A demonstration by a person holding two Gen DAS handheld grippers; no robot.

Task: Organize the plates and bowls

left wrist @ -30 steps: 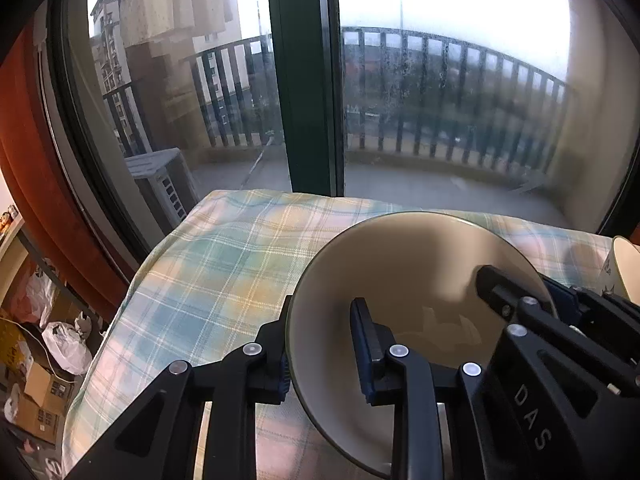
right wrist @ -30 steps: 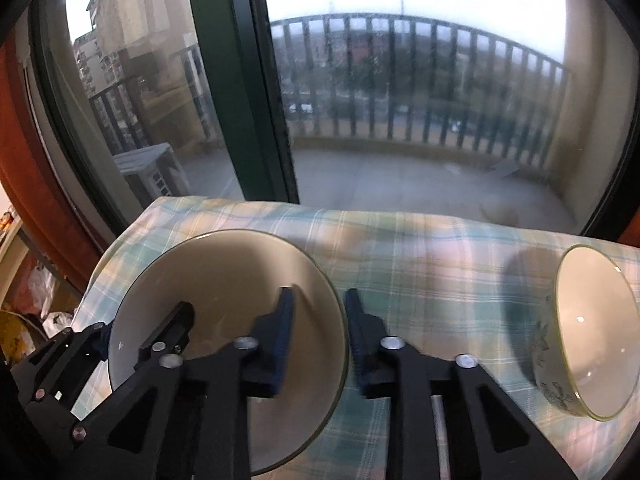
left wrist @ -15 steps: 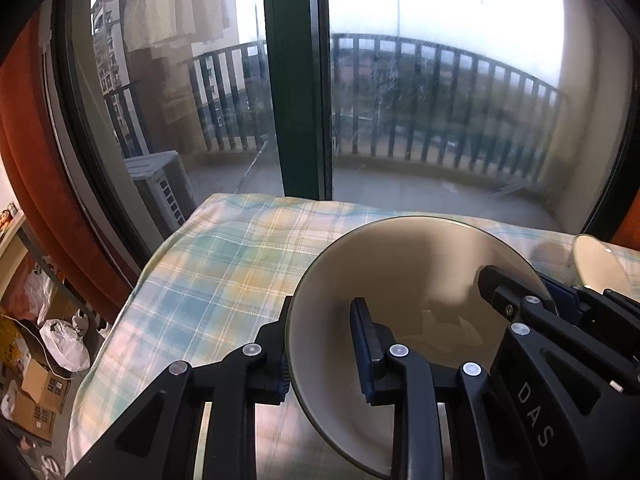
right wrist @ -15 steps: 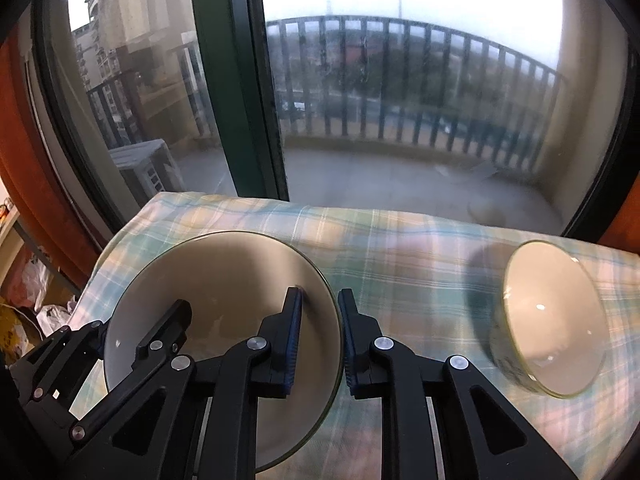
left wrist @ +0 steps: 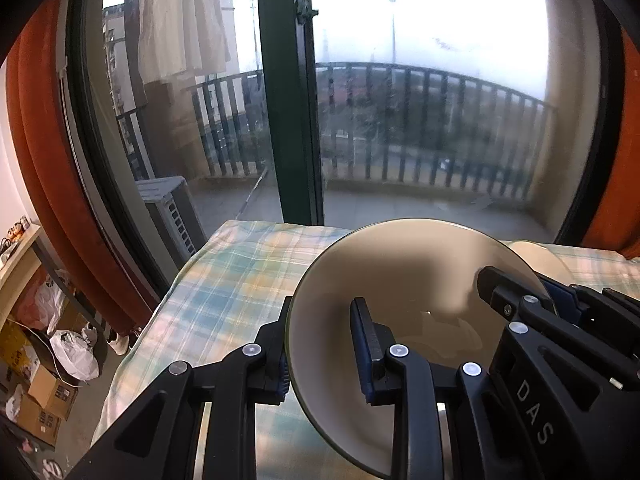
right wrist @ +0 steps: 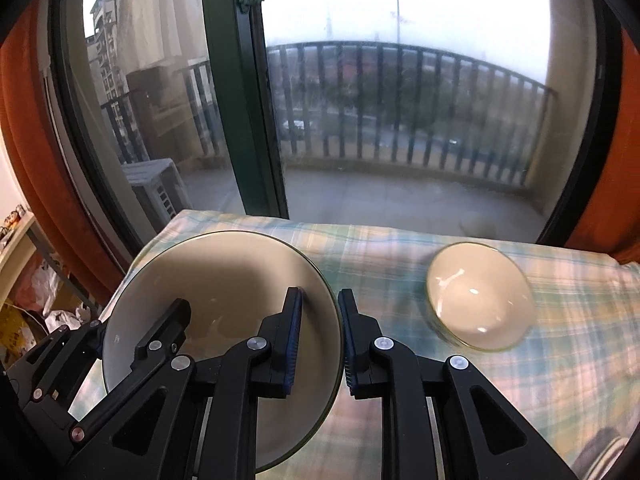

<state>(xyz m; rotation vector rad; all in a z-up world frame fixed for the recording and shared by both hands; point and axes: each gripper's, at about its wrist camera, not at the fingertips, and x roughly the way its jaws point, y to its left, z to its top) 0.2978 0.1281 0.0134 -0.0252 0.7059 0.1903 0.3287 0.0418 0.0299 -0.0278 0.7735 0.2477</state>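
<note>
We see one plate (left wrist: 400, 280) raised over the plaid tablecloth (right wrist: 560, 340), its rim pinched on opposite sides by two tongs, left gripper (left wrist: 324, 344) and right gripper (right wrist: 320, 340). One bowl (right wrist: 478, 294) sits apart on the cloth.

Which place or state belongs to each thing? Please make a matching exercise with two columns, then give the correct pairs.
Things:
1. plate
2. bowl
3. tablecloth
4. window frame

Places or states:
A. dark green, upright behind the table
B. gripped at opposite rims by the left gripper and the right gripper
C. checked, spread over the table
D. resting alone on the cloth, to the right

Pairs: 1-B, 2-D, 3-C, 4-A
</note>
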